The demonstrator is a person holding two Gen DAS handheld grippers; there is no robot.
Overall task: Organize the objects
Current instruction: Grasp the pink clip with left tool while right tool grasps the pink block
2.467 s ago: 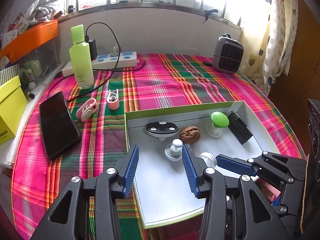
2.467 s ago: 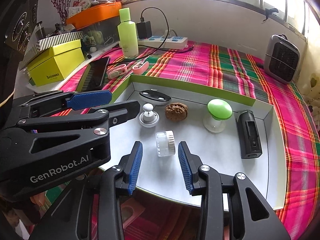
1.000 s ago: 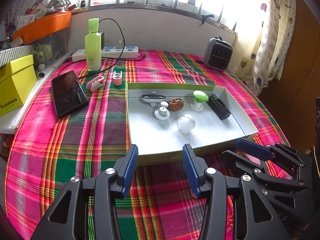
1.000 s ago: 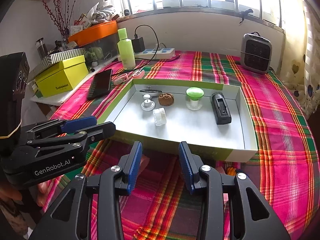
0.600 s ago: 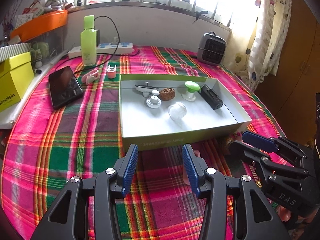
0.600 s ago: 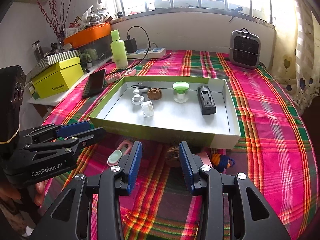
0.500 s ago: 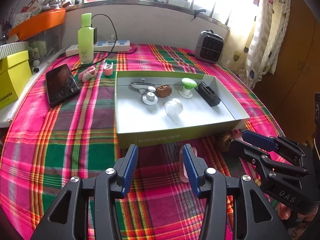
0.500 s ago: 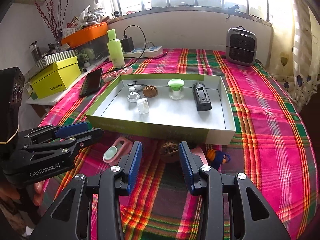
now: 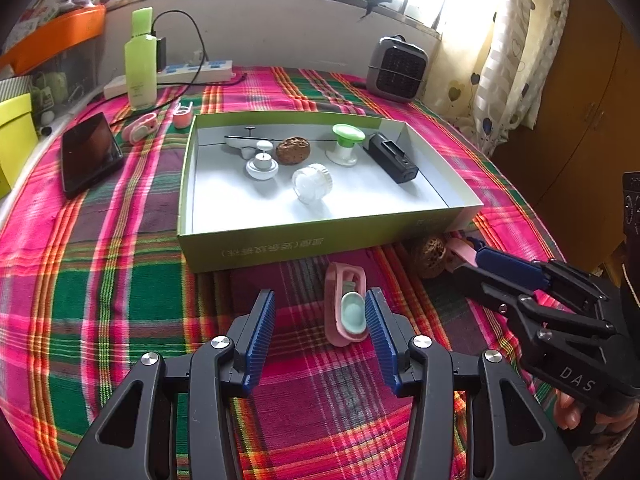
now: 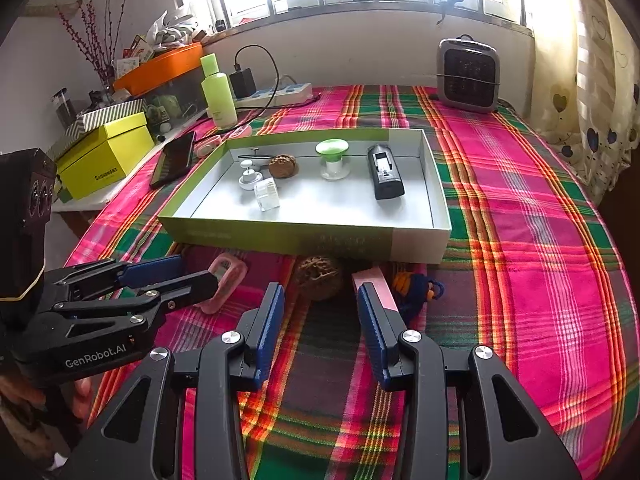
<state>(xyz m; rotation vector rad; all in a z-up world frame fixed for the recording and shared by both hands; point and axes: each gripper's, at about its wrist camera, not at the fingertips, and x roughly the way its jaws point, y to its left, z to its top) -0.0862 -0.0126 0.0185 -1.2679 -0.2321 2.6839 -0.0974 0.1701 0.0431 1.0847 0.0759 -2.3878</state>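
Blue fingers (image 9: 260, 330) on your left gripper (image 9: 318, 330) stand partly open with nothing held. The pink clip with the pale green pad (image 9: 346, 308) lies on the cloth just beside the right-hand finger, more to that side than in the gap. I cannot tell if the finger touches it.

Your right gripper (image 10: 320, 328) is partly open too, and empty. Ahead of its gap sits a brown bumpy walnut (image 10: 320, 272). A pink block (image 10: 374, 284) lies right by its right-hand finger, and a small blue and orange charm (image 10: 416, 286) is just past that.

All four of these things lie on the pink and green checked tabletop (image 9: 100, 280), close against the near wall of the green box (image 9: 320, 240).

Inside the box you already have a second walnut (image 9: 293, 151), a clear little jar (image 9: 312, 183), a white knob (image 9: 262, 166), a green-topped stand (image 9: 347, 144) and a black gadget (image 9: 394, 157). So about half the job looks done.

Farther off, two more pink clips (image 9: 140, 128) lie near the black phone (image 9: 90, 152) and the green bottle (image 9: 140, 64). Those may need to go in as well.
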